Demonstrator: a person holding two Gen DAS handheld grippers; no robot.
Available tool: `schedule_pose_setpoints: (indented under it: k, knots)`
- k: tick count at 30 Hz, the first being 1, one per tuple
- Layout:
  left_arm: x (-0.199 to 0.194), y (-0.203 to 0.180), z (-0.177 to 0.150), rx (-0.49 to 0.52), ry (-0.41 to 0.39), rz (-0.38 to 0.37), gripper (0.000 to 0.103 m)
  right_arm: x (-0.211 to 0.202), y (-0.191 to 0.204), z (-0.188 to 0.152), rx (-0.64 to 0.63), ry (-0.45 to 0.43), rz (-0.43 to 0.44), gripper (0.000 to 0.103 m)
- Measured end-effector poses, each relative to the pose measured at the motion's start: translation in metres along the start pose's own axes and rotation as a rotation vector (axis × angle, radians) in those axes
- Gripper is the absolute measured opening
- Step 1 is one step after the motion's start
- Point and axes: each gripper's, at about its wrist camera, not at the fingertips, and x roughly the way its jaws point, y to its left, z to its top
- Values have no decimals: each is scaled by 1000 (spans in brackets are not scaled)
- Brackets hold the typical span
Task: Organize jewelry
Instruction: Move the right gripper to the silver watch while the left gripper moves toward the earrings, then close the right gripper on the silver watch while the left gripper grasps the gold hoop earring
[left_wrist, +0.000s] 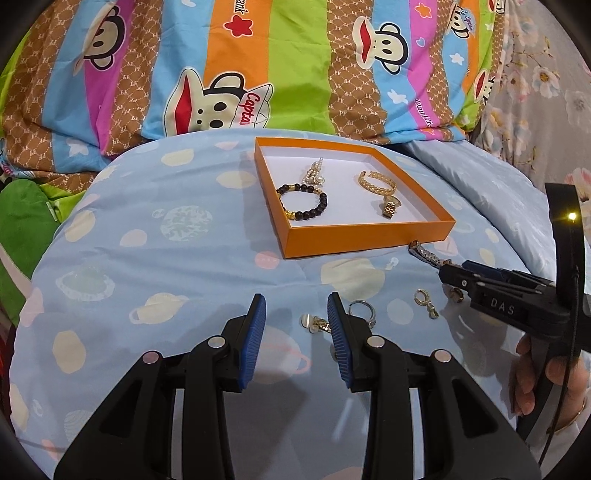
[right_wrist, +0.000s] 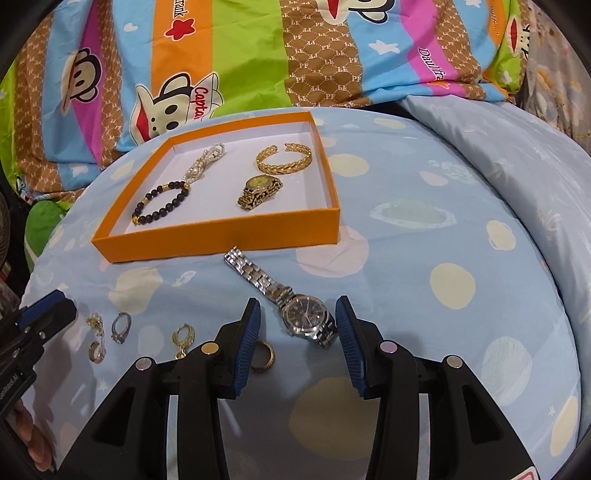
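Observation:
An orange box on the blue quilt holds a black bead bracelet, a pearl piece, a gold bangle and a gold watch. A silver watch lies in front of the box, its face between the spread blue pads of my right gripper; a gap shows beside it. My left gripper stands open low over the quilt, with a pearl earring just inside its right finger. A silver ring and a gold earring lie to its right.
A gold ring lies partly behind my right gripper's left finger. A bright cartoon-print pillow rises behind the box. A person's hand grips the right tool's handle. The quilt slopes away to the right.

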Motion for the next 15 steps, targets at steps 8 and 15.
schedule_pose_setpoints:
  k: [8,15]
  knots:
    - [0,0,-1,1,4,-10,33,3,8,1,-38,14,-23,36]
    - [1,-1,-1,2,10,-21,33,-17,-4,-20,29,-3,-30,24]
